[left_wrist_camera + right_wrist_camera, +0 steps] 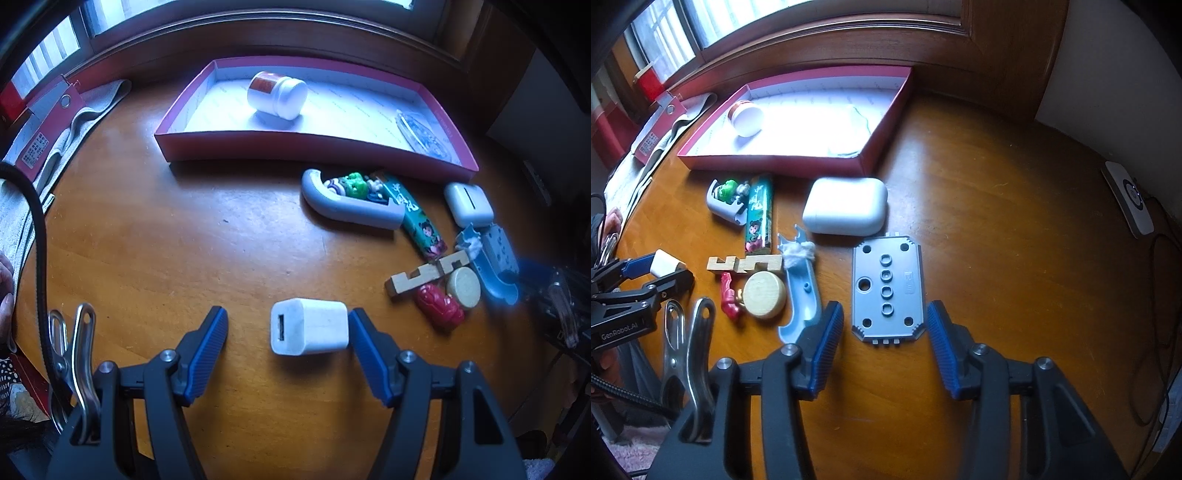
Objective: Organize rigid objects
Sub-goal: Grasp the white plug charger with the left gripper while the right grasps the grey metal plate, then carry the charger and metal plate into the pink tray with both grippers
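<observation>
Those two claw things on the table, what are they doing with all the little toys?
A person is tidying small things into the red box. A white bottle already lies inside. The left gripper is open around a white charger cube on the table; one pad is at its side, the other apart. The right gripper is open over a grey plastic plate with holes. The rest still waits beside the box.

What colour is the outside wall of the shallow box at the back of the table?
Red, with a white inside; the box shows it best in the right wrist view.
</observation>
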Demonstrator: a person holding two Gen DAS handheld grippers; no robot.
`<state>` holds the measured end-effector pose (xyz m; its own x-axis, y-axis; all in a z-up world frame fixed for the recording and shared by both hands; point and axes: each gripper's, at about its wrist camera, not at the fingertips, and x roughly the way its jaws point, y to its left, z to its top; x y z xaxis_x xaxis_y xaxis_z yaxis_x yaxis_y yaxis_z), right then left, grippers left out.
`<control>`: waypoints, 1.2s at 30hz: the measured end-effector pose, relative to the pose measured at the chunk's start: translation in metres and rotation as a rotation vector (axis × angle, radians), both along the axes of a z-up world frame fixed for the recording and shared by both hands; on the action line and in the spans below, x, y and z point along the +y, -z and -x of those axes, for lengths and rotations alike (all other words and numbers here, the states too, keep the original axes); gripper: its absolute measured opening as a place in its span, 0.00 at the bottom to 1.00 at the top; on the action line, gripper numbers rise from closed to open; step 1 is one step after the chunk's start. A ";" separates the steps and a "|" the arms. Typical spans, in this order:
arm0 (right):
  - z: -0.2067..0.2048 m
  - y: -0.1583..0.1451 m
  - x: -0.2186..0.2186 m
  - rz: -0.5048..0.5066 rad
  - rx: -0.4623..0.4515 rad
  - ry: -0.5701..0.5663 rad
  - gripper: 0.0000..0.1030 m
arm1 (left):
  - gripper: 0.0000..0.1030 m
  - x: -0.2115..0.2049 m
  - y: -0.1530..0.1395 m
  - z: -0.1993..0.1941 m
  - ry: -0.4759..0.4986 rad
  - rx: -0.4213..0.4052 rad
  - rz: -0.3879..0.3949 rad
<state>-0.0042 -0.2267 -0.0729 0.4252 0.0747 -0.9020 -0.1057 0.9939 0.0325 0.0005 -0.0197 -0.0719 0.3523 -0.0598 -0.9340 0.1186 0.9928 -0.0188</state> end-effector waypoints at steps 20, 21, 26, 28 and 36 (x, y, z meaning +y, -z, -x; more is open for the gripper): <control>0.000 0.003 0.008 0.053 -0.036 -0.031 0.43 | 0.44 -0.010 -0.001 0.000 0.043 -0.028 0.004; -0.001 0.003 0.008 0.051 -0.036 -0.030 0.43 | 0.44 -0.009 -0.002 0.000 0.040 -0.026 0.013; 0.001 0.002 0.004 0.033 -0.031 -0.023 0.43 | 0.40 -0.005 -0.005 -0.001 0.032 -0.027 0.036; 0.001 0.001 0.003 0.032 -0.033 -0.023 0.43 | 0.40 -0.004 -0.006 -0.001 0.027 -0.031 0.039; 0.003 -0.005 0.001 0.024 -0.046 -0.013 0.42 | 0.40 -0.001 -0.008 -0.001 0.017 -0.033 0.058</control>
